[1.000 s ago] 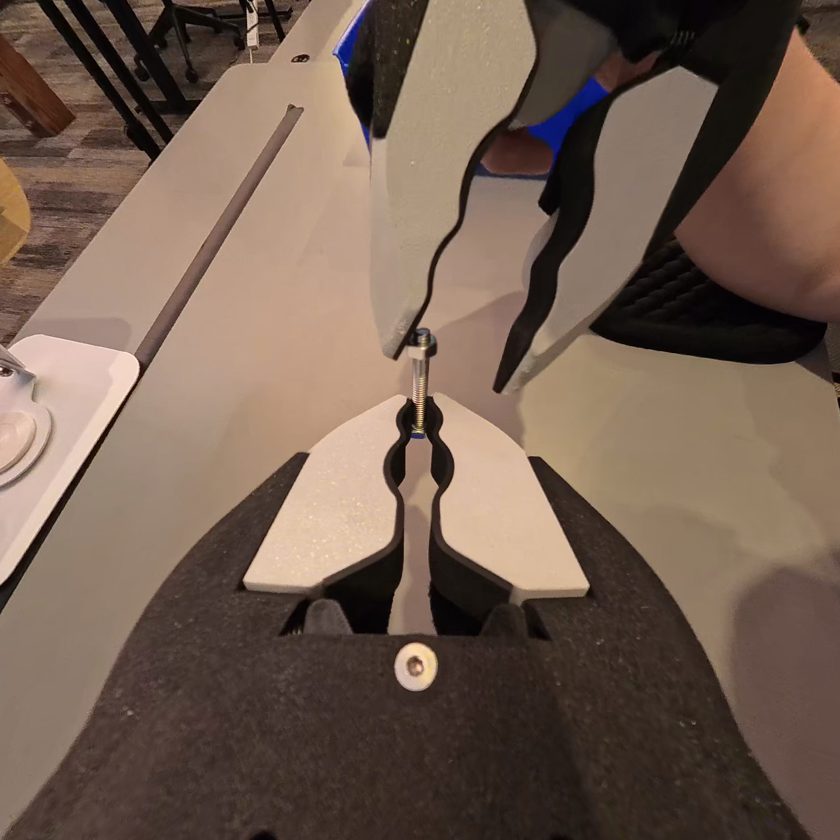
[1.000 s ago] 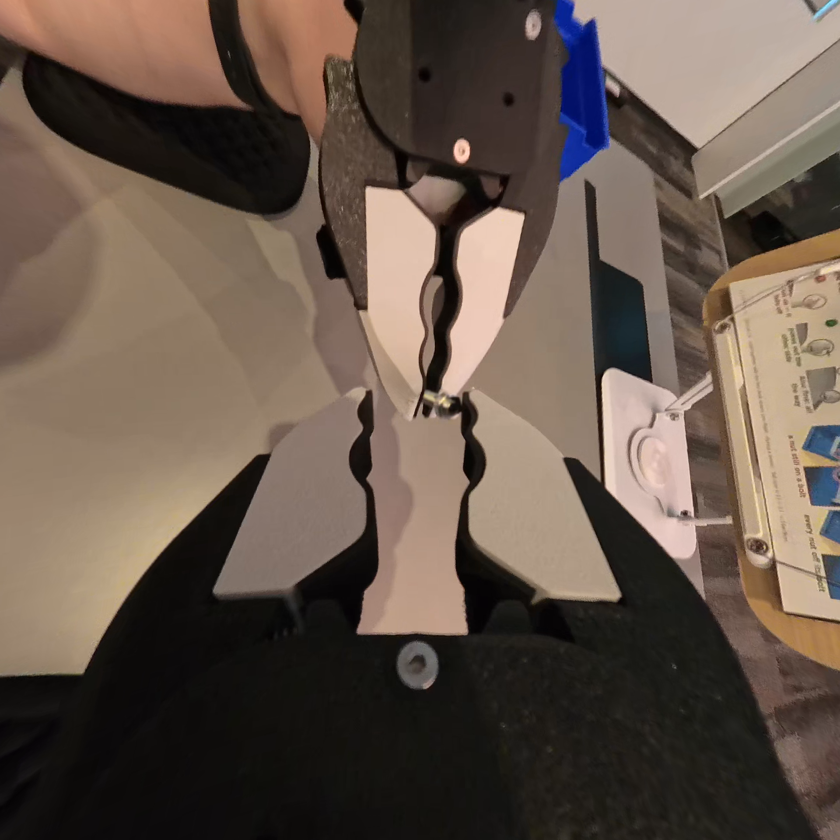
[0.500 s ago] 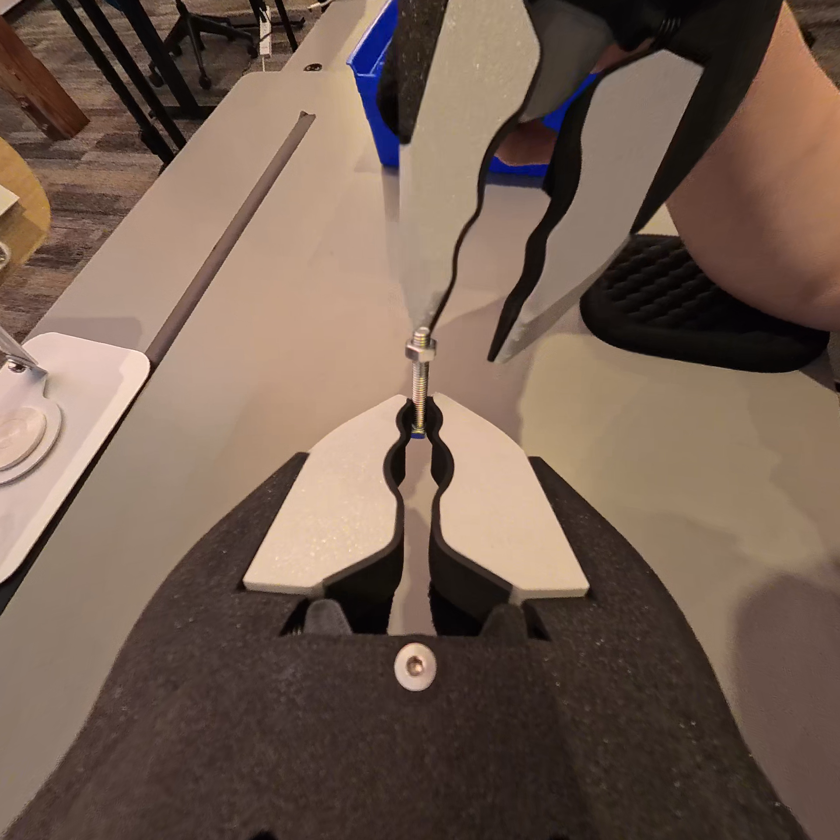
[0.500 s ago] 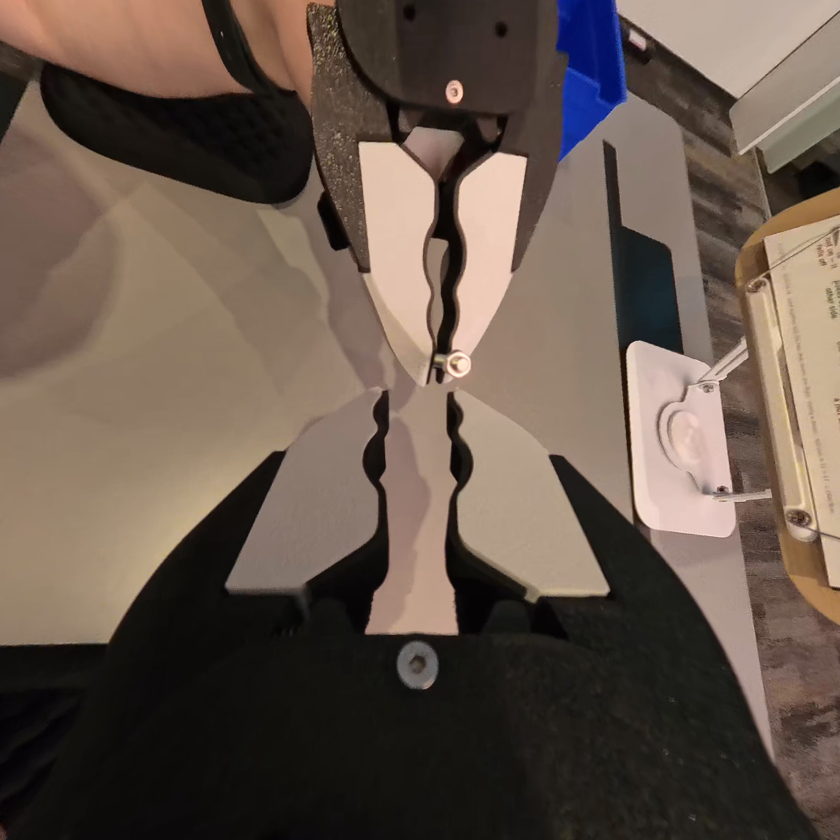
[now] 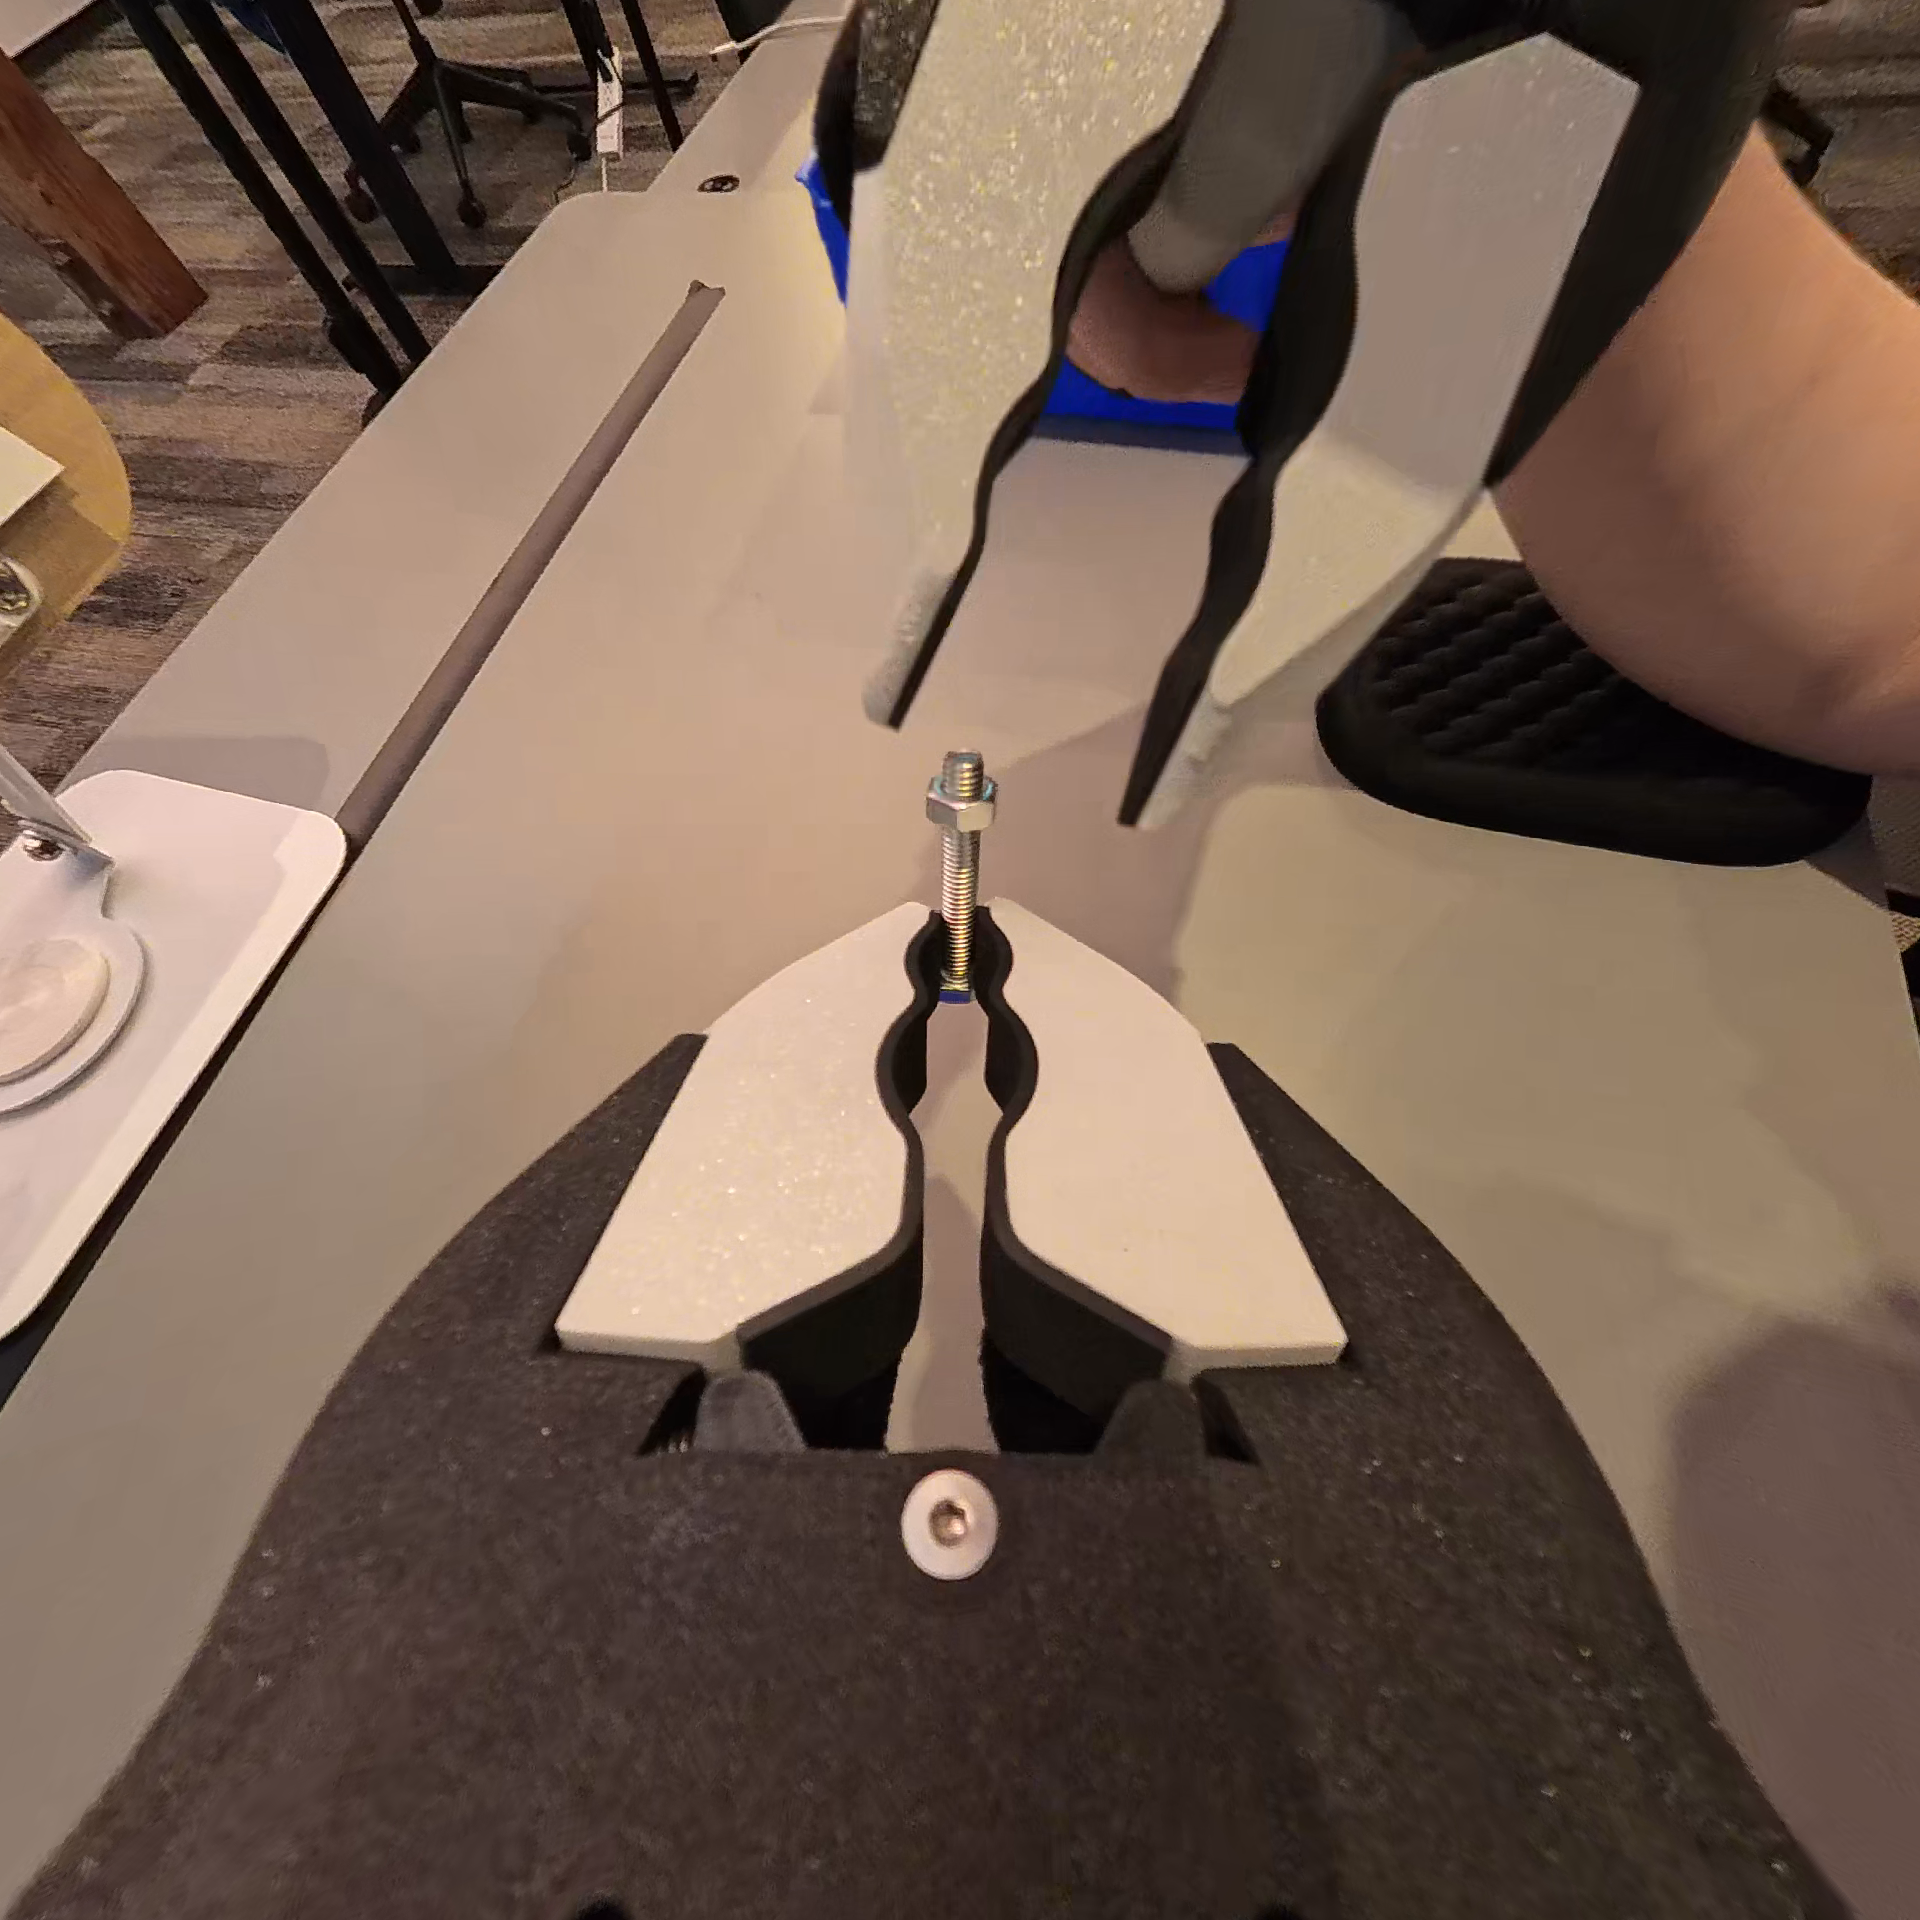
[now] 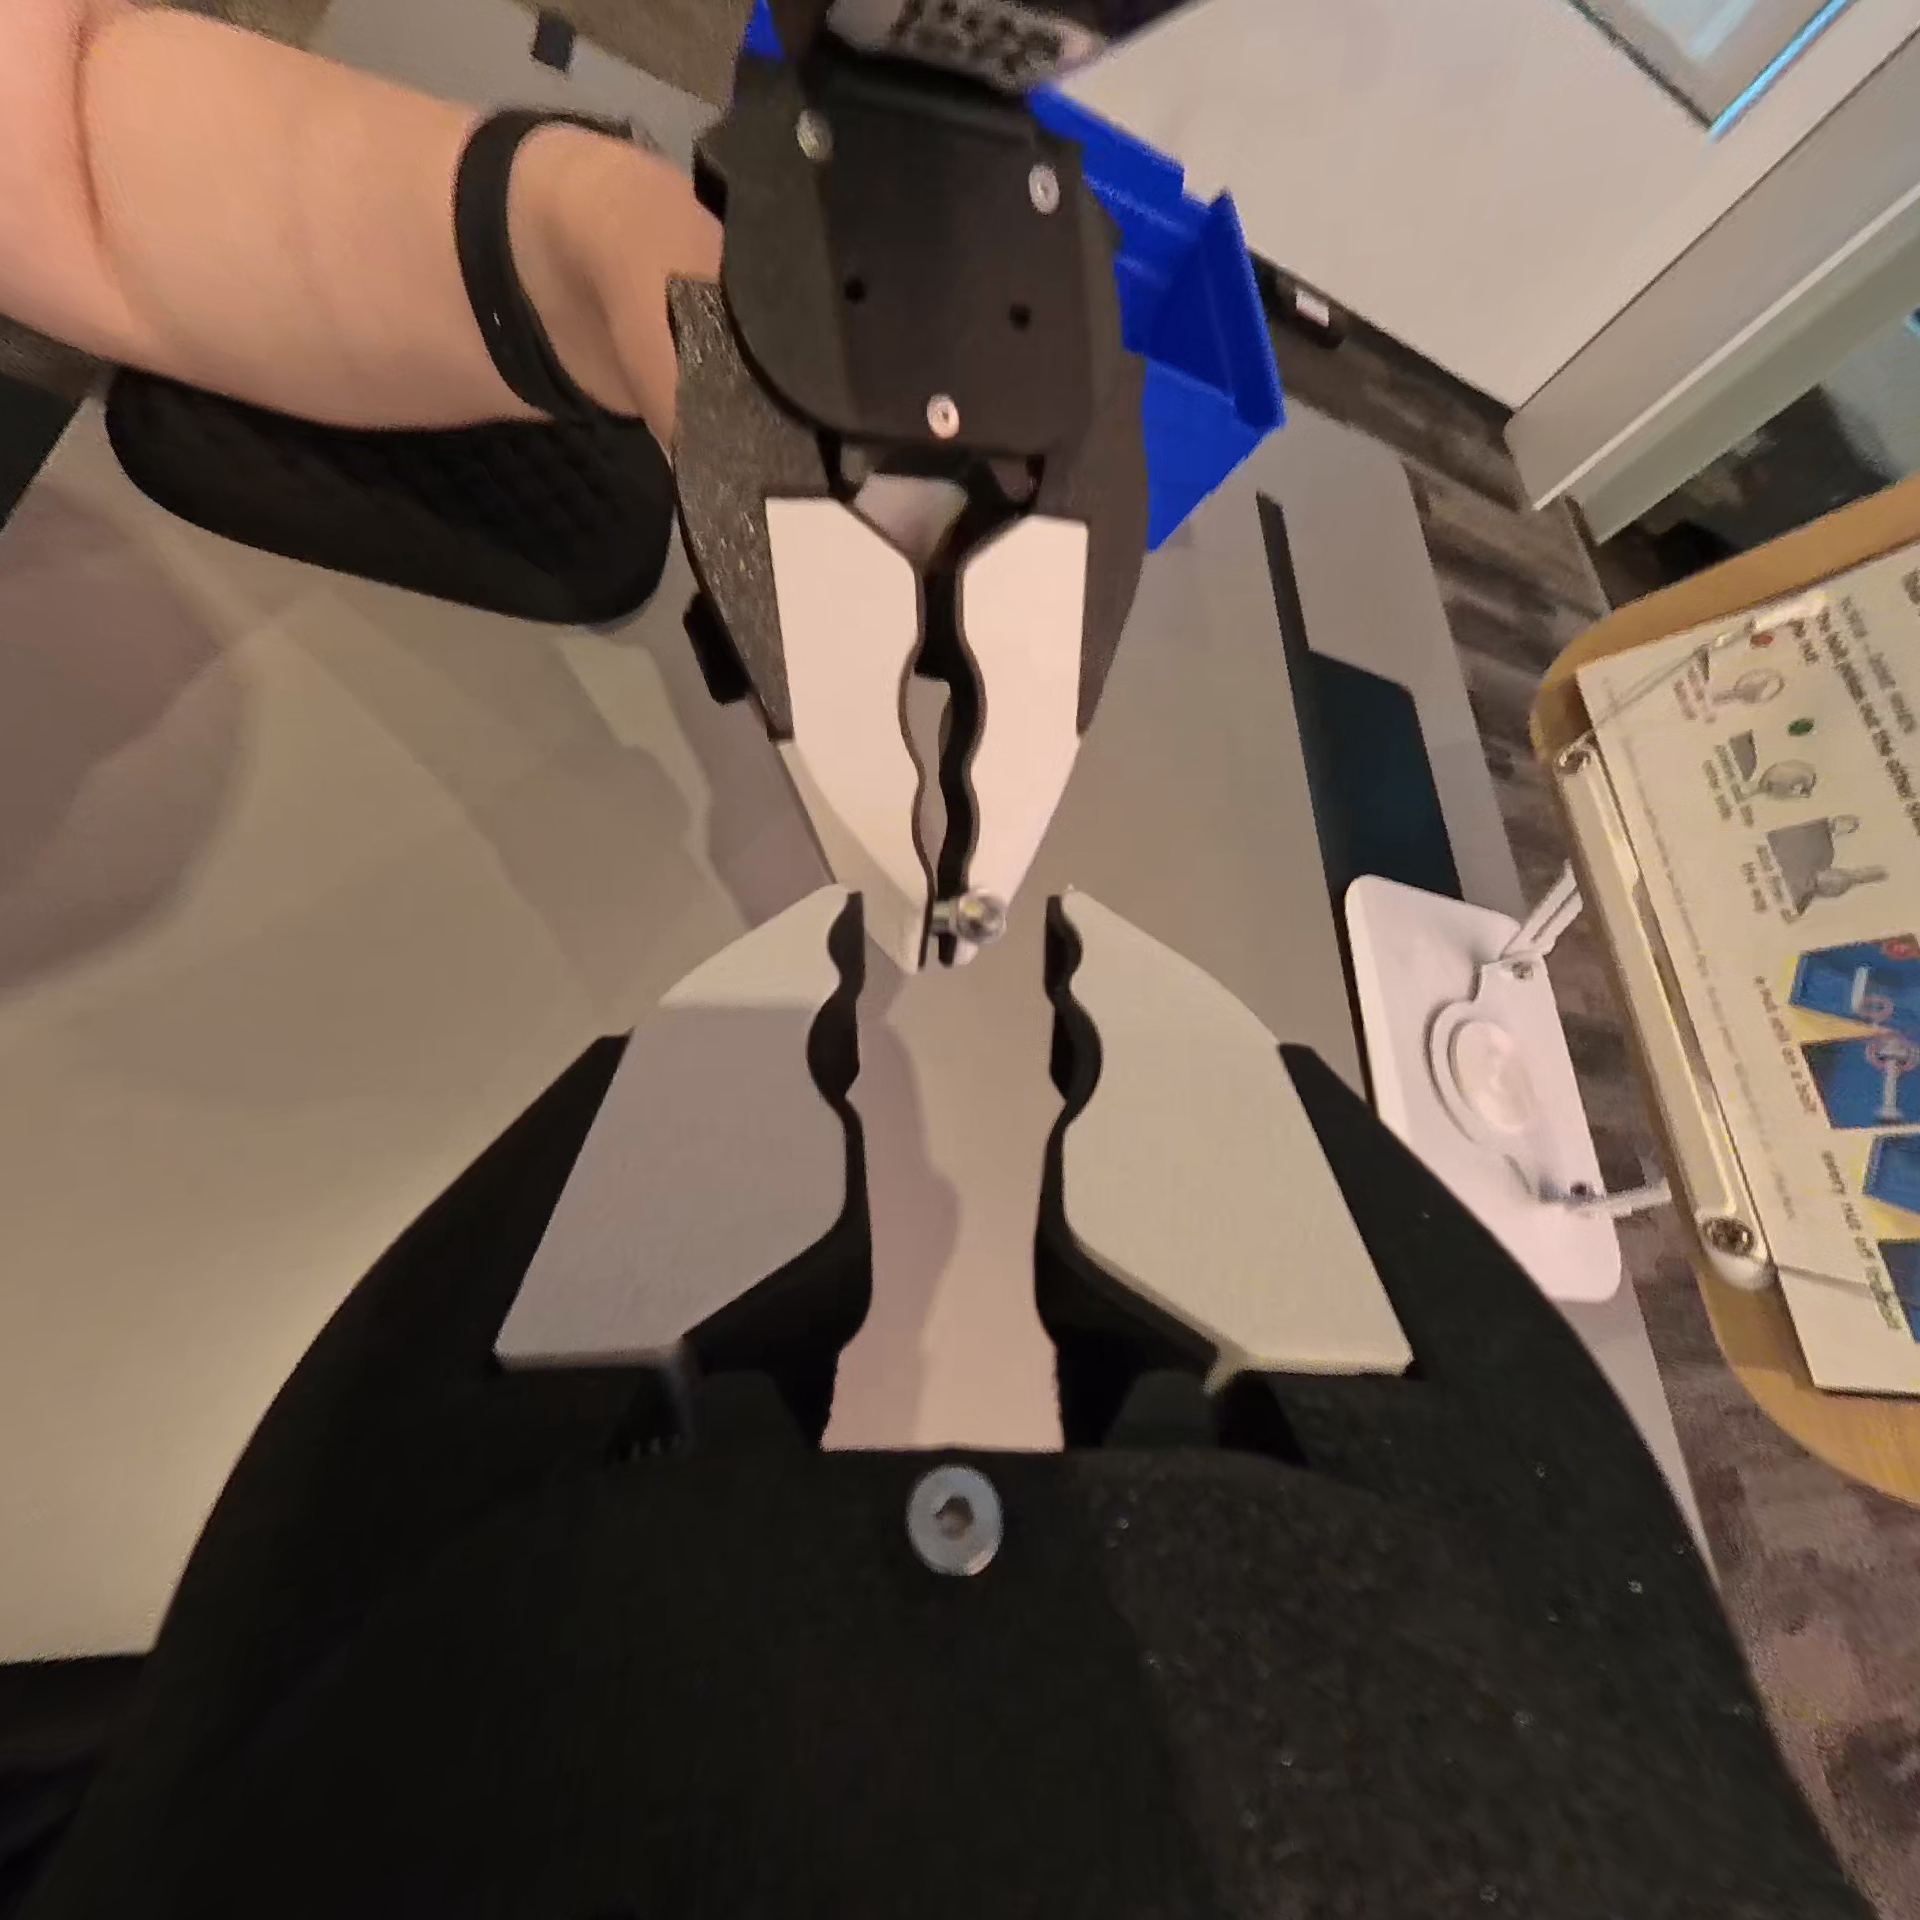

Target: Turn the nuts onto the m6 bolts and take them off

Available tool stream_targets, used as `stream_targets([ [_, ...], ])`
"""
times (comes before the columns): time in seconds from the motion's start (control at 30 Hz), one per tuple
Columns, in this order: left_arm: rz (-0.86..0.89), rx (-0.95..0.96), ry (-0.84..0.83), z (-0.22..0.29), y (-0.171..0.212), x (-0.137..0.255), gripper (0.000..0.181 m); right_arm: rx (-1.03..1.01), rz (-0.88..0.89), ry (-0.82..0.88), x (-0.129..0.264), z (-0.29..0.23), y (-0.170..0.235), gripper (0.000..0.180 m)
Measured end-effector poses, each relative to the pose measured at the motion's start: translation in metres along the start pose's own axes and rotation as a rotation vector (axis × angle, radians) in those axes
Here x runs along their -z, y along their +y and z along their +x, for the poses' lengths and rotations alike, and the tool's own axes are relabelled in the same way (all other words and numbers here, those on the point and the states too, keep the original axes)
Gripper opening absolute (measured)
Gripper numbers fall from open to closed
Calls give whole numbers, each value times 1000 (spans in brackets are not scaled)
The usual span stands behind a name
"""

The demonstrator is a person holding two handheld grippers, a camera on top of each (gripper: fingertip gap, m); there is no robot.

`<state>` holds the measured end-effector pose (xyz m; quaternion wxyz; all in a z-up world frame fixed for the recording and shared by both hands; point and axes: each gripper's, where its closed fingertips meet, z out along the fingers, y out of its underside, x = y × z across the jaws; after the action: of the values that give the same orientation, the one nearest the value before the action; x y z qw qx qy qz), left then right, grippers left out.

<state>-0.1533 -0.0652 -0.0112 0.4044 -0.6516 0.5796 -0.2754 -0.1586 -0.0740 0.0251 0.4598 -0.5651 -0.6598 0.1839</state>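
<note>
My left gripper (image 5: 961, 920) is shut on the lower end of a threaded bolt (image 5: 958, 883) that sticks out past its tips. A hex nut (image 5: 962, 805) sits on the bolt just below its free end. My right gripper (image 5: 1013, 769) is open, its fingertips a little beyond and to either side of the nut, not touching it. In the right wrist view the bolt end with the nut (image 6: 968, 920) shows between my right gripper's (image 6: 954, 906) spread fingertips, with the left gripper (image 6: 940, 930) facing it from above.
A blue bin (image 5: 1143, 400) stands at the table's far side behind the right gripper. A black padded rest (image 5: 1558, 707) lies under the person's forearm. A white stand base (image 5: 166, 987) sits at the table edge, beside a wooden round table with a printed sheet (image 6: 1766, 935). Less than 4 cm separates the two grippers' tips.
My right gripper has opened wider and drawn back off the nut, which its finger was touching a second ago. The left gripper still holds the bolt.
</note>
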Motion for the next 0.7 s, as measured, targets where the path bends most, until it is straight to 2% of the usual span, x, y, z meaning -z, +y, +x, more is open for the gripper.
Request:
stream_targets([
  [0.13,1,-6,-11,-1,-1,1,5,41,-52,-20,-6,-7,7,35],
  [0.23,10,-2,-26,-4,-2,4,5,-31,-40,-66,2,-8,9,20],
  [0.37,14,-2,-14,-2,-3,3,5,-33,45,-11,3,1,-6,31],
  [0.47,14,-6,-16,-2,-3,3,5,0,2,-34,-4,-6,-2,35],
  [0.53,15,-7,-21,-2,-4,4,5,-23,-22,-38,-2,-6,3,33],
  [0.6,26,1,-23,-4,-5,6,5,-68,-7,-79,5,-8,2,22],
  [0.7,31,3,-13,-2,-6,6,5,-66,49,-25,6,1,-7,30],
])
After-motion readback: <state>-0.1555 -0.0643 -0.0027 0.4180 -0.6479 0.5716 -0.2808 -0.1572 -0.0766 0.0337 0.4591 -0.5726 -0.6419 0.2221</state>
